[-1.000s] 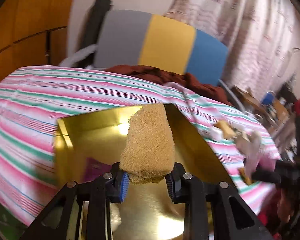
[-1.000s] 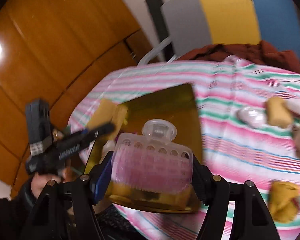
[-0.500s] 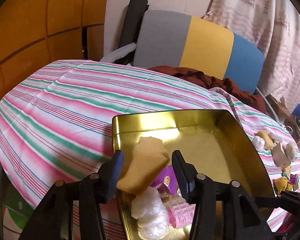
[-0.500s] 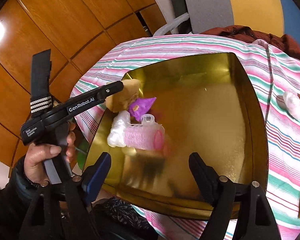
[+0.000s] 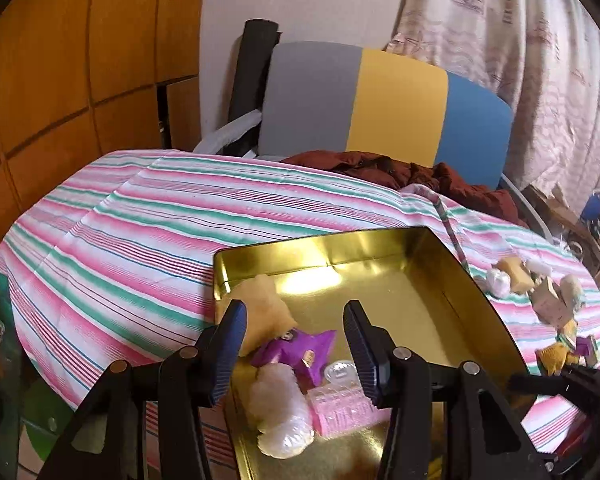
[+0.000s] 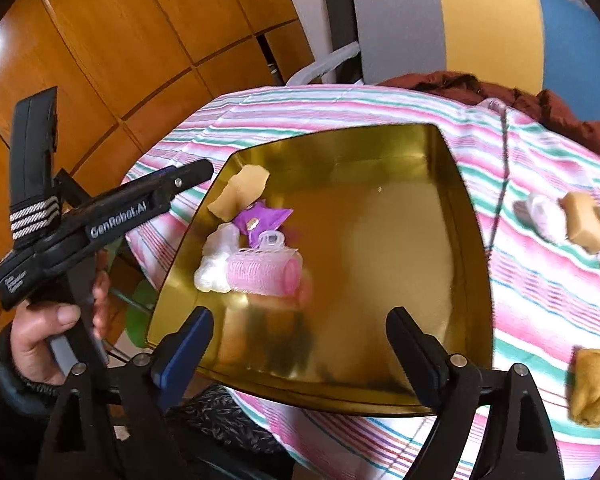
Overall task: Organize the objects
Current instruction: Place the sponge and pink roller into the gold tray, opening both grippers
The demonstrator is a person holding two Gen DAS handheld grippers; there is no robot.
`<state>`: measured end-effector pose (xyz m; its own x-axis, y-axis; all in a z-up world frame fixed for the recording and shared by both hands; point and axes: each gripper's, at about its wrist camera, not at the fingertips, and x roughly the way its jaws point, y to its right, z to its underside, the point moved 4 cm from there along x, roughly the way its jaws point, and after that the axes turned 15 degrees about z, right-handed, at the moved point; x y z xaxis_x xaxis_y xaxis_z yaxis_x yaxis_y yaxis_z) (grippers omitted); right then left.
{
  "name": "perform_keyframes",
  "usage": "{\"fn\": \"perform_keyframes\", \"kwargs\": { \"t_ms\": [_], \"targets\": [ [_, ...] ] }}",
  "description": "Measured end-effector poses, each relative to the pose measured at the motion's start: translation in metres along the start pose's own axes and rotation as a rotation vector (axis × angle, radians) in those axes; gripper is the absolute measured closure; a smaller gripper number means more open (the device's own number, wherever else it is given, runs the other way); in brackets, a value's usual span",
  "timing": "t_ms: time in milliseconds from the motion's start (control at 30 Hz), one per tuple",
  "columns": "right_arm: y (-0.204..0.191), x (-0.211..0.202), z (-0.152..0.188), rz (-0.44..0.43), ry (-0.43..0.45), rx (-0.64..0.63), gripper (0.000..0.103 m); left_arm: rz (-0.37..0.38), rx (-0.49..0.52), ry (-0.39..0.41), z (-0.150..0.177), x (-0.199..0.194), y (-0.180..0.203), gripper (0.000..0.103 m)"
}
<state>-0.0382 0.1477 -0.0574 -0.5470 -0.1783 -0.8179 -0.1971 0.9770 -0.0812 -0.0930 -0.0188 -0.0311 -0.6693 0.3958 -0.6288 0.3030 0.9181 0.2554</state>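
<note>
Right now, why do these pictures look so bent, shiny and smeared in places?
Left wrist view: the fisheye lens bows the striped cloth, and light glares off the gold tray. Right wrist view: the small things at the right edge are blurred, and the tray floor shows hazy reflections.

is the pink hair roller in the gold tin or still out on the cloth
In the tin: the pink hair roller lies on its side on the gold tin floor, free of both hand-held grippers.

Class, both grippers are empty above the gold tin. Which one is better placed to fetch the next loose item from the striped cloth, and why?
Probably right. The right gripper hangs open on the gold tin's side nearest the loose tan sponge and yellow cloth; the left gripper sits across the tin.
</note>
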Motion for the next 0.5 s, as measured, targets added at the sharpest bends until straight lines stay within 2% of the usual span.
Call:
{"fn": "perform_keyframes", "kwargs": {
  "t_ms": [333,500],
  "targets": [
    [0.02,-0.019,-0.007,0.146,0.097,0.022,0.002,0.024,0.067,-0.031,0.009,0.002,0.026,0.052],
    [0.032,-0.024,-0.01,0.221,0.139,0.035,0.0,0.022,0.098,-0.039,0.012,0.002,0.038,0.052]
  ]
}}
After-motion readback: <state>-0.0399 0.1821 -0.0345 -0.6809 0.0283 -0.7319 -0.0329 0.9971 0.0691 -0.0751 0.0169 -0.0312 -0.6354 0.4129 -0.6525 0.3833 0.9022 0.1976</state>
